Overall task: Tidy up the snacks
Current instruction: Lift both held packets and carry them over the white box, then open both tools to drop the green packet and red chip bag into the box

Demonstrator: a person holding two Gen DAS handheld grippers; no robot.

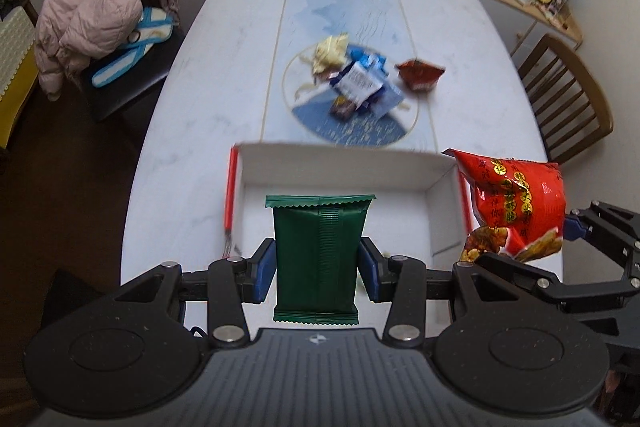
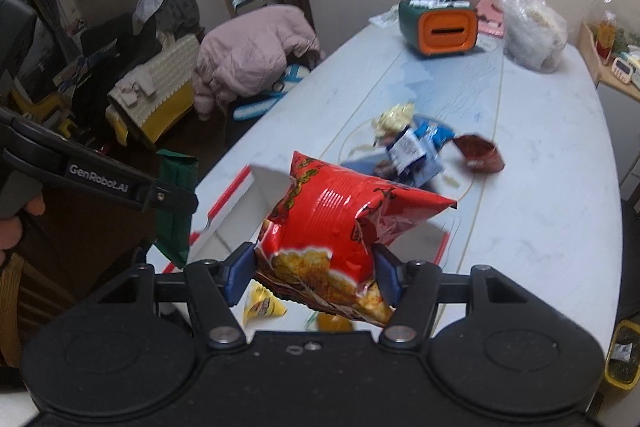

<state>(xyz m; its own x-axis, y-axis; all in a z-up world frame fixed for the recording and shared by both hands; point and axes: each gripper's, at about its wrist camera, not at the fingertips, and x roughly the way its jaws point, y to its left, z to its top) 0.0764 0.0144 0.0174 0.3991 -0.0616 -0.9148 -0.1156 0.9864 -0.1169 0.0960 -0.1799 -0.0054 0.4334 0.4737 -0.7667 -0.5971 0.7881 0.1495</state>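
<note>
Both grippers carry snacks over the white box (image 1: 400,171): left gripper (image 1: 317,267) clamps a green packet (image 1: 318,239), right gripper (image 2: 314,273) a red bag (image 2: 340,219); next, probably lower and release inside

Both tools are matte black. The left gripper (image 1: 317,269) shows two round discs at the bottom of the frame, angled link arms with silver rivets, and blue pads (image 1: 264,273) on its fingers. The right gripper (image 2: 314,277) is built the same. At middle left, white "GenRobot.AI" lettering marks the other tool's arm.
</note>
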